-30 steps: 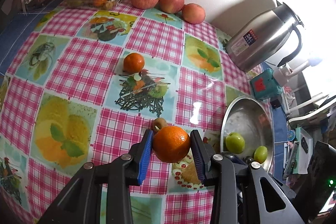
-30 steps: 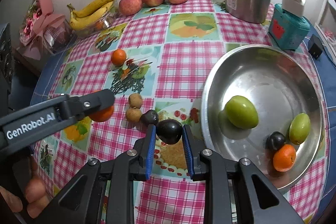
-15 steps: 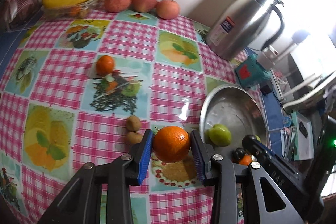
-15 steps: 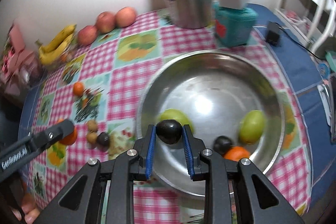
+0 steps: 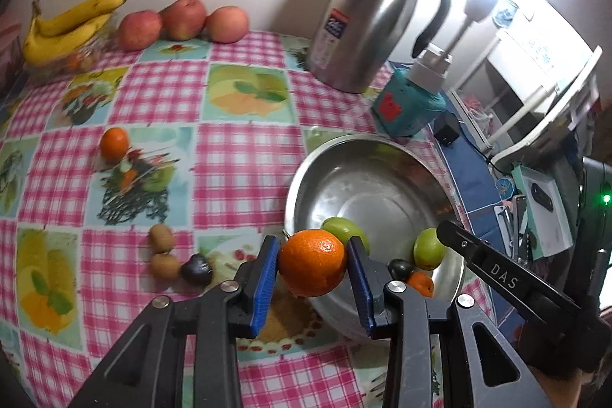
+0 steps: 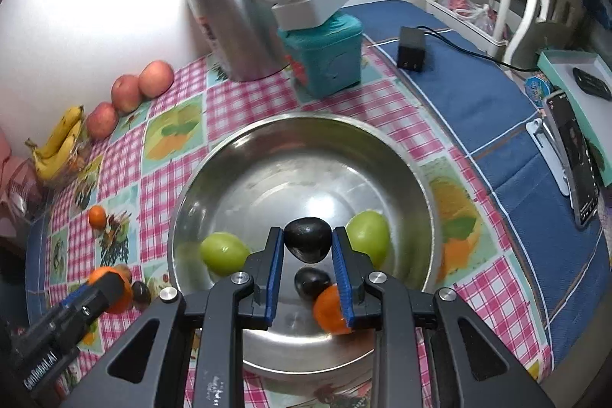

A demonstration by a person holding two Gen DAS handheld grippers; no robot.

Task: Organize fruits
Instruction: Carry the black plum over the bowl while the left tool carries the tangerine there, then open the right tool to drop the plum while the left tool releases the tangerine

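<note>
While the left claw point(image 5: 311, 268) pinches a large orange point(image 5: 311, 262) just at the 9 o'clock rim of the steel bowl point(image 5: 367, 155), the right claw point(image 6: 308, 249) pinches a dark plum point(image 6: 308, 239) above the bowl's inside. Under it lie a second plum point(image 6: 310, 283), a small orange point(image 6: 329, 308) and two green fruits point(image 6: 223, 252). On the checked bench point(image 5: 244, 155), at 9 o'clock from the bowl, sit two kiwis point(image 5: 160, 238), another dark plum point(image 5: 196, 268) and a tangerine point(image 5: 113, 143). The right claw's arm reads "DAS" point(image 5: 503, 276); the steel kettle point(image 5: 367, 25) label shows "24".
</note>
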